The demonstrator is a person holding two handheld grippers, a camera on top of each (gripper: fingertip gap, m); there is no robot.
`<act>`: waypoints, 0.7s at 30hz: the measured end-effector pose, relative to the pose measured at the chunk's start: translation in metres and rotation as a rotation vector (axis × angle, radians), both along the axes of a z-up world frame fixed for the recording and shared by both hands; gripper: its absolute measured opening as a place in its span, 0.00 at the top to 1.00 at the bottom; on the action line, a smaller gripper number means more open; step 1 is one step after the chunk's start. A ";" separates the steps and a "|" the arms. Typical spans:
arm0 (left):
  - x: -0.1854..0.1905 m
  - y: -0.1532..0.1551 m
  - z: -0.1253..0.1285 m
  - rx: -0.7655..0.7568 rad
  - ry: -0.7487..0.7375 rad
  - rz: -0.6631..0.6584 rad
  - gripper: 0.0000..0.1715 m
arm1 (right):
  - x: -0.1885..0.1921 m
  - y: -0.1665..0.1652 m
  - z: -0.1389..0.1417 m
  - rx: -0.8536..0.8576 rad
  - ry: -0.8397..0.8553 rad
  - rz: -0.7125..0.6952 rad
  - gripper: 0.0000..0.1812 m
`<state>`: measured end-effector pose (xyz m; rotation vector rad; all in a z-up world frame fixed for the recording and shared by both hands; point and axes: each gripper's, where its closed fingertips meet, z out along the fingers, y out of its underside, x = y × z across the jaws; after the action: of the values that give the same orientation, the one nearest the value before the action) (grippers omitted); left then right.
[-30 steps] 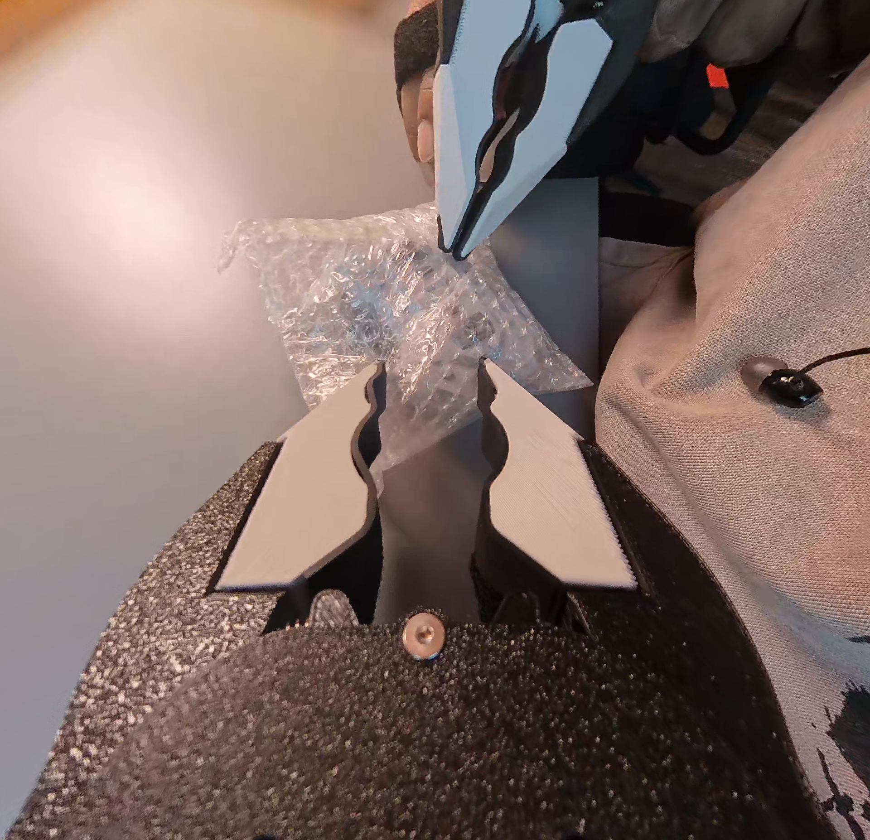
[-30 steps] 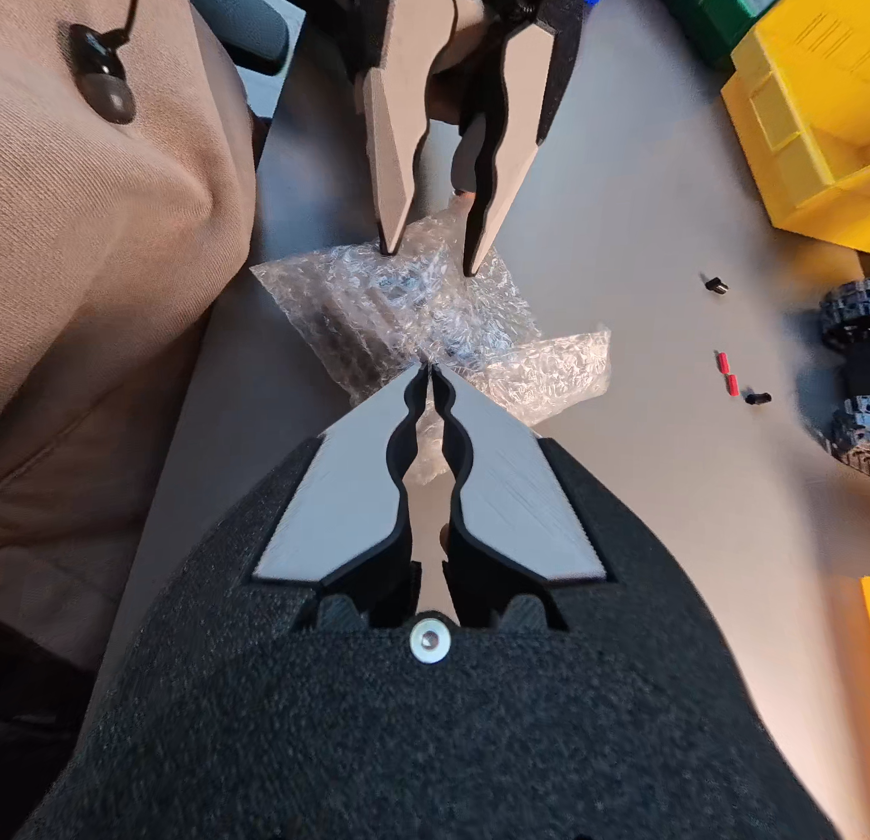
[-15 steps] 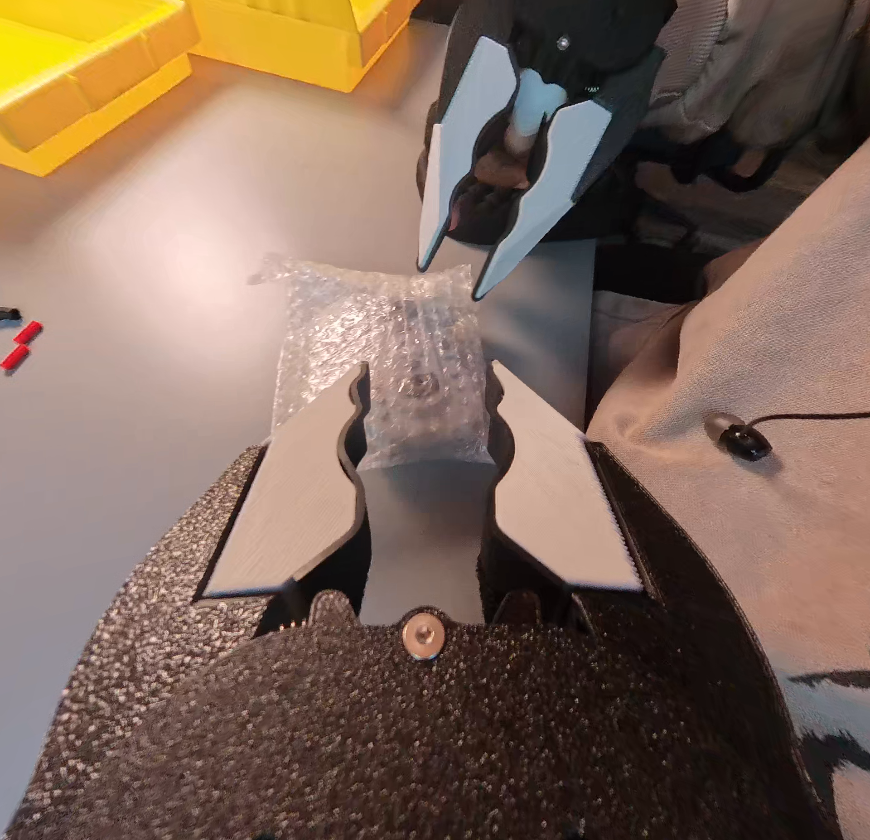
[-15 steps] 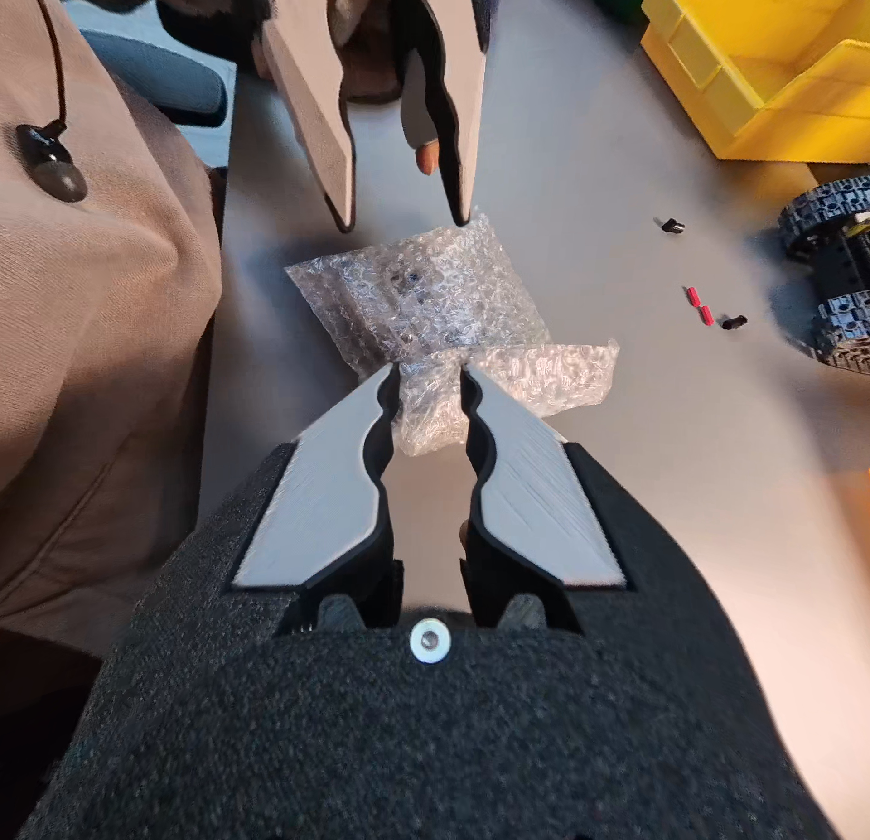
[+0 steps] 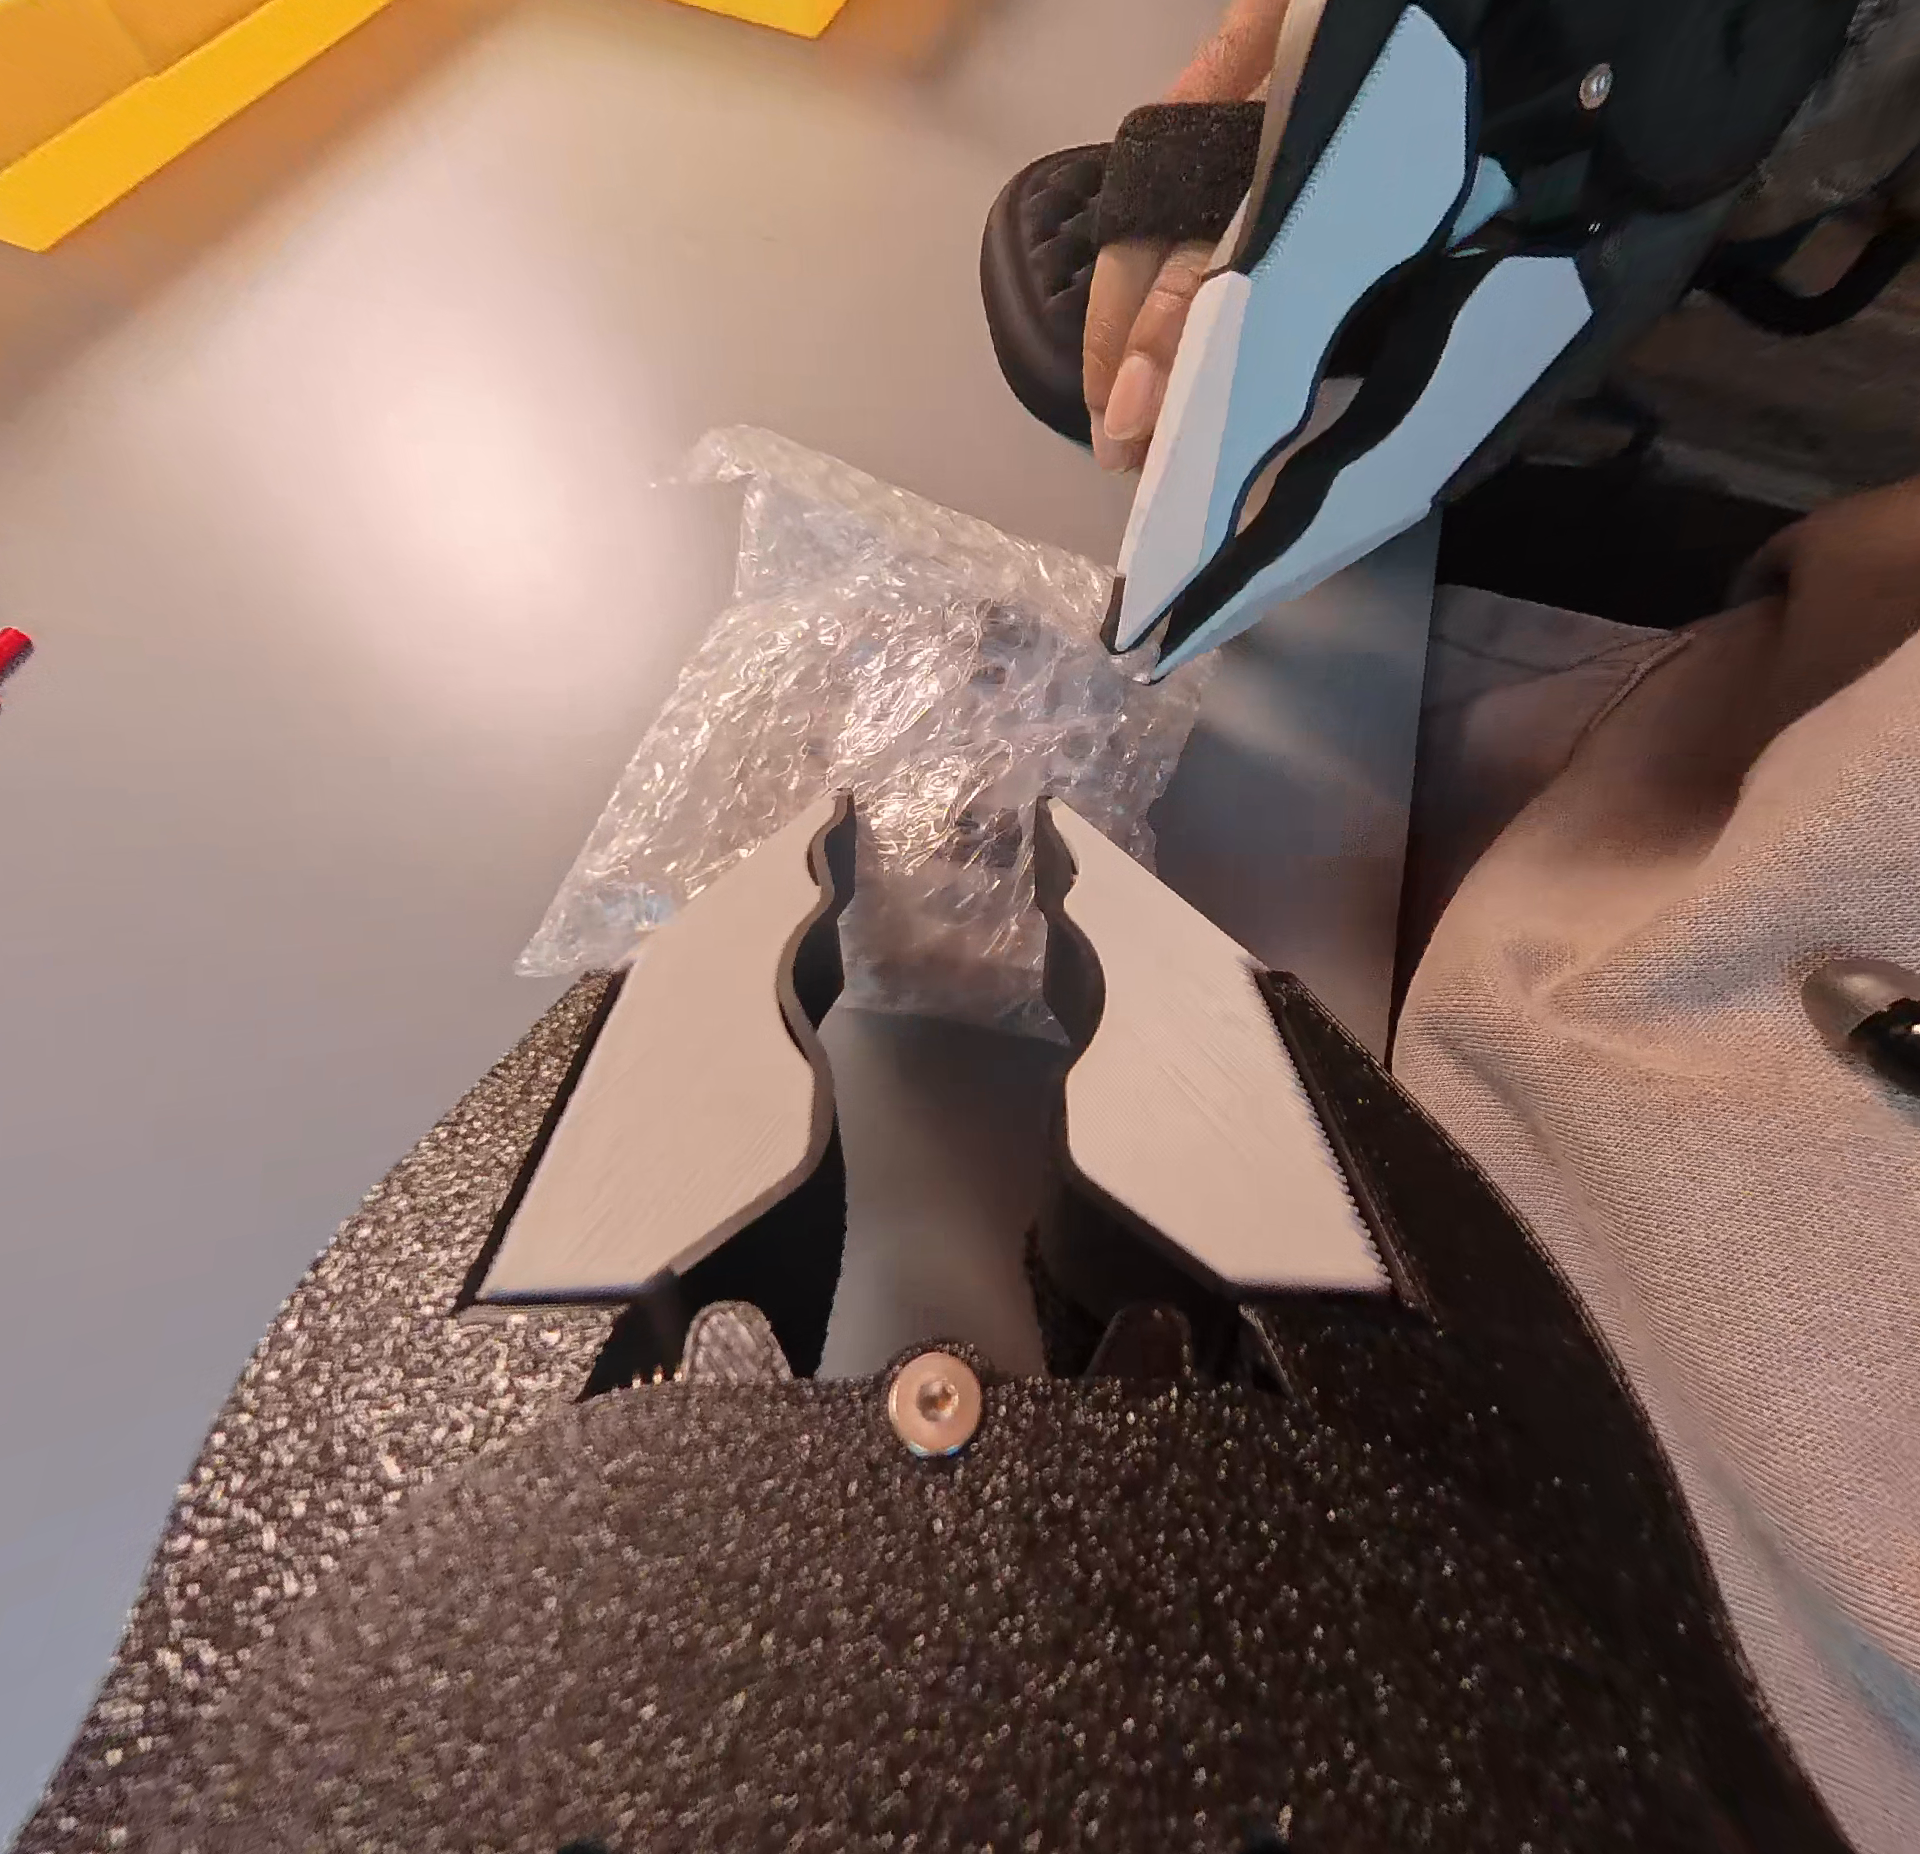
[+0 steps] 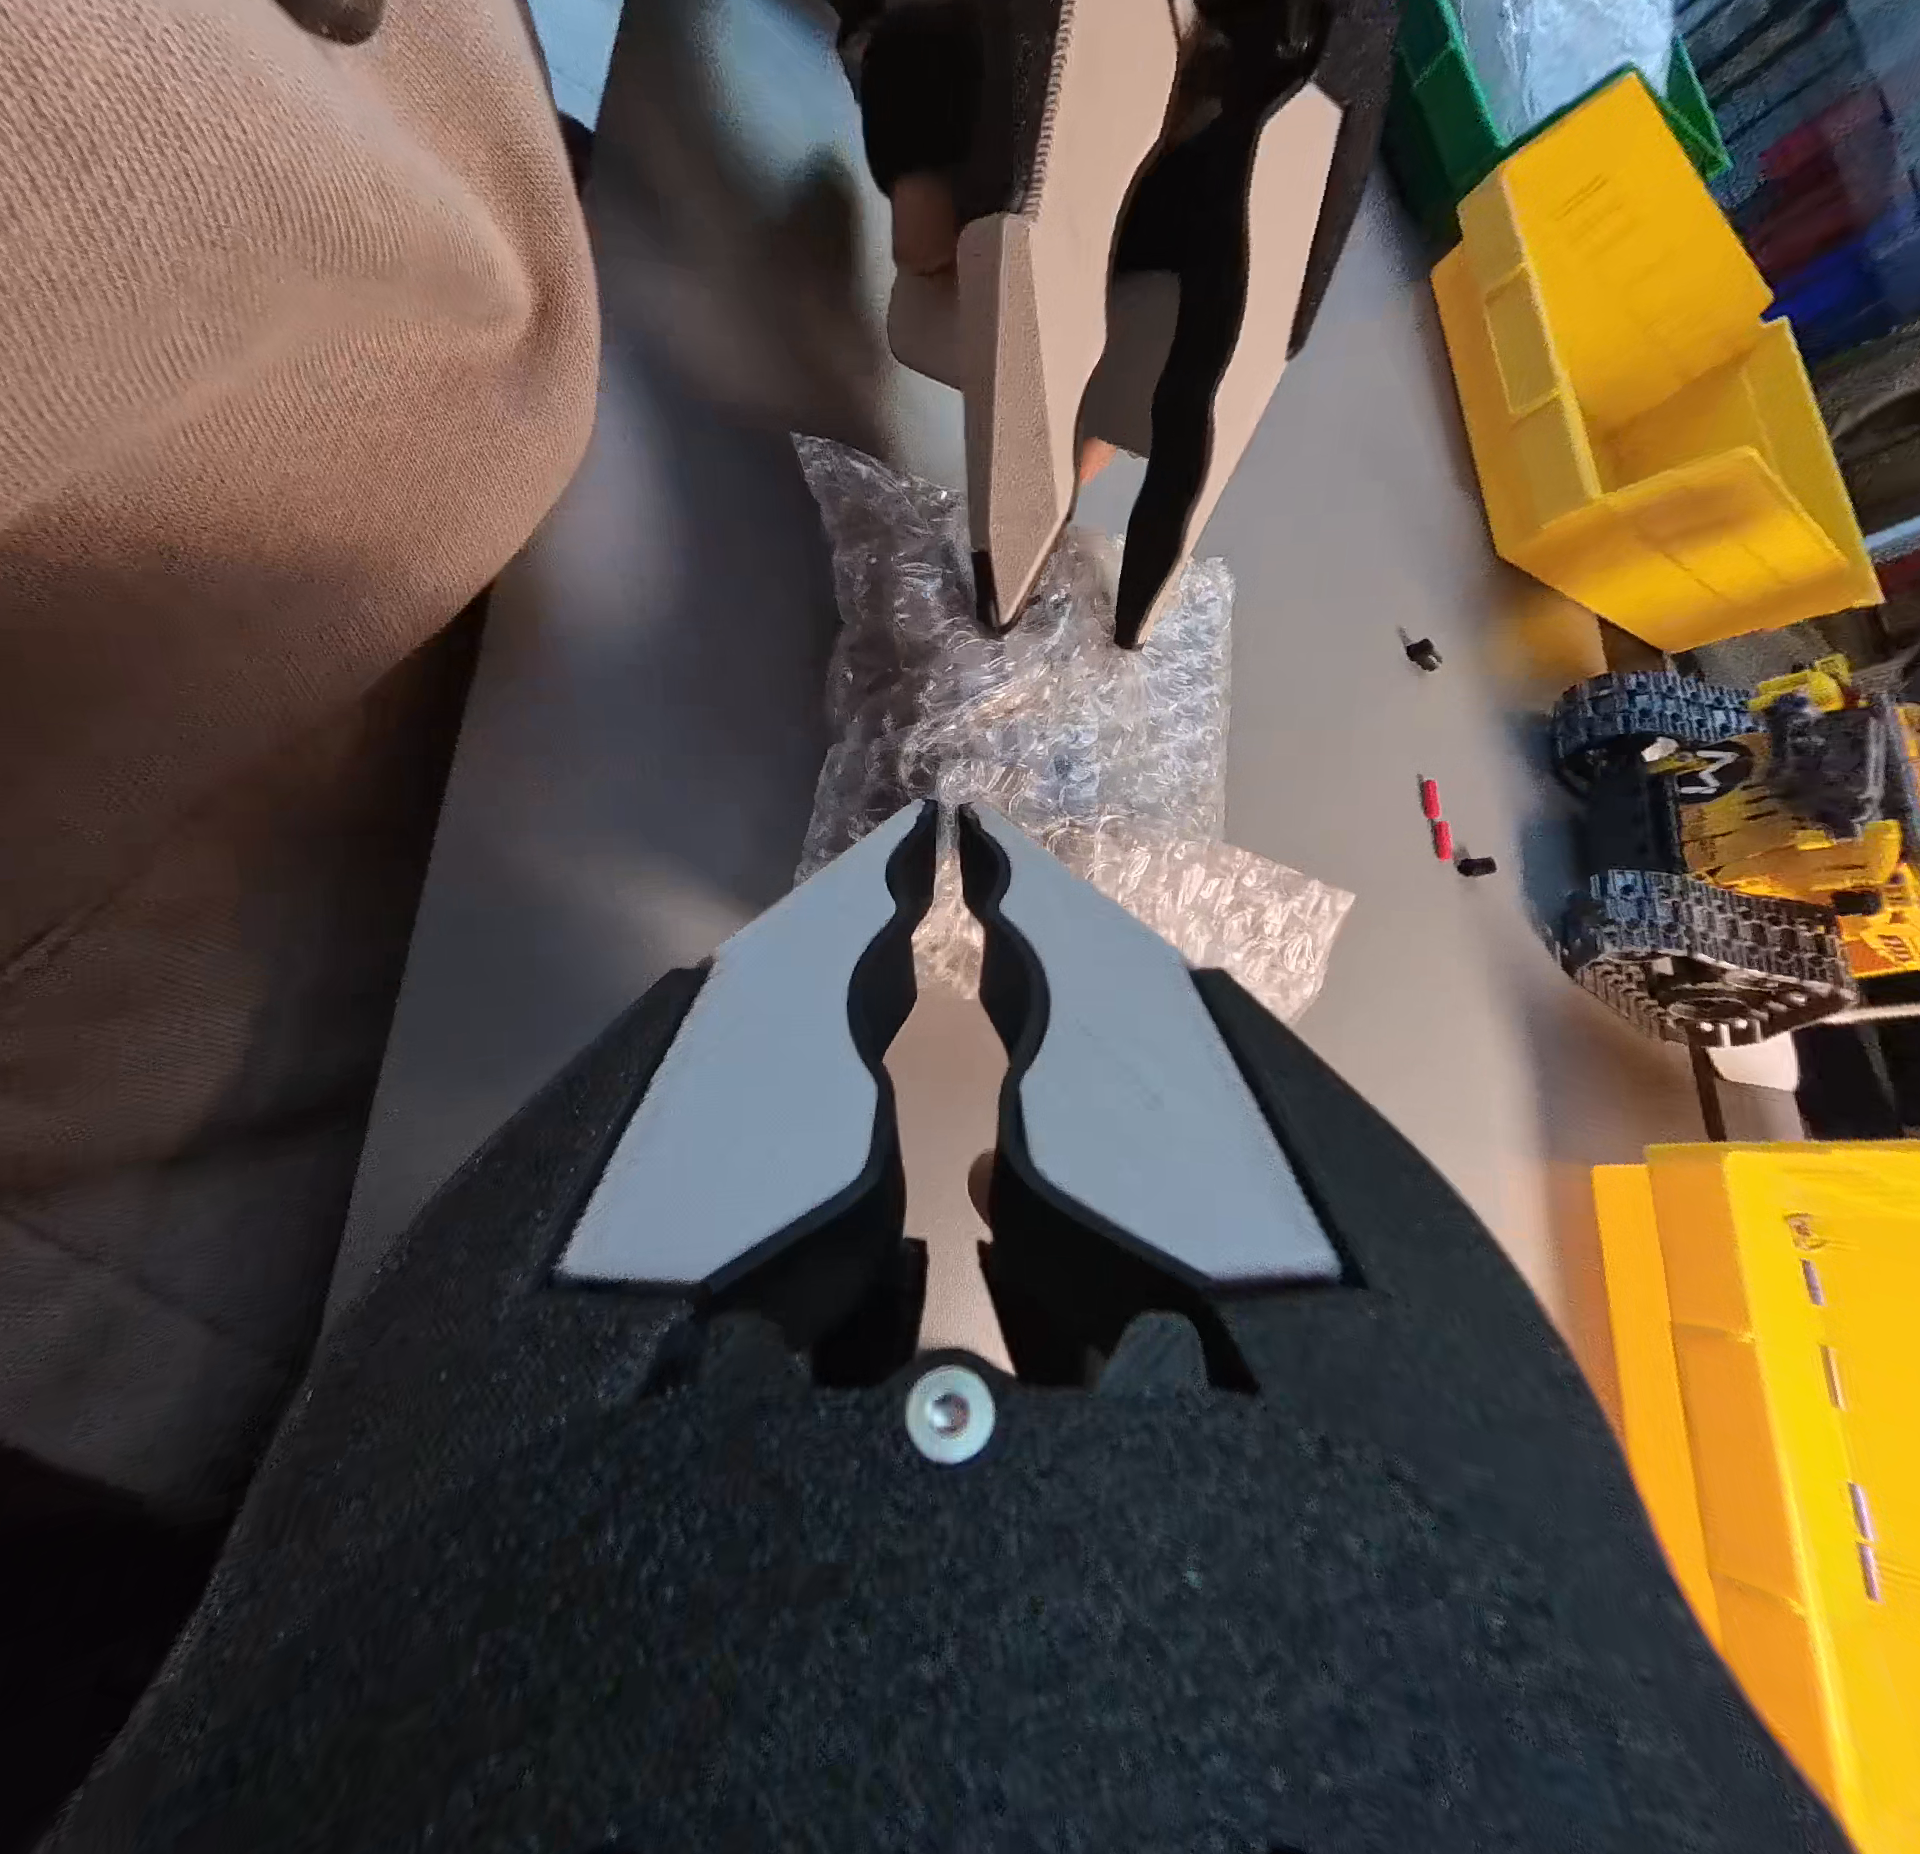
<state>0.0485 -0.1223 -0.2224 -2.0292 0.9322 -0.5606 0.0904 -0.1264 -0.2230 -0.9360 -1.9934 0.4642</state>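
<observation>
Bubble-wrap pouch (image 6: 1081,734) on grey table (image 5: 312,557), near edge, beside person's torso | right gripper (image 6: 945,822) was apart half a second ago, now pinched on pouch corner | left gripper (image 5: 943,817) apart, tips straddling pouch's other end | dark contents indistinct | far right: yellow bins (image 6: 1621,433), tracked toy vehicle (image 6: 1745,848), cut off.

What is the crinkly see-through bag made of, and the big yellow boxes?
The bag looks like clear bubble wrap, soft plastic film: tiny air bubbles cover it, it crumples and glints. Dark small parts show through it. The yellow boxes look like hard moulded plastic: smooth, slightly shiny walls with stiff ribs. The right gripper pinches the bag.
</observation>
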 end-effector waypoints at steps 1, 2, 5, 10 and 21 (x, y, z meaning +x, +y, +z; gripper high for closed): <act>0.000 0.000 0.000 -0.002 -0.002 -0.002 0.81 | 0.000 0.000 0.000 -0.008 -0.012 -0.006 0.97; 0.000 0.001 0.000 -0.007 -0.008 -0.004 0.81 | 0.000 0.000 0.000 -0.028 -0.022 -0.012 0.97; -0.003 0.003 0.001 -0.015 -0.008 0.009 0.80 | 0.006 -0.010 0.007 -0.316 -0.072 -0.038 0.74; -0.001 0.000 0.005 -0.043 -0.038 0.025 0.78 | -0.005 0.049 0.053 -0.714 0.106 -0.328 0.71; -0.042 0.021 -0.001 -0.172 -0.046 0.196 0.59 | -0.030 0.098 0.010 -0.792 -0.084 -0.704 0.84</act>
<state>0.0063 -0.1018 -0.2232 -2.2211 0.6671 -0.5939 0.0607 -0.0282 -0.2131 -2.0637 -1.3814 0.8195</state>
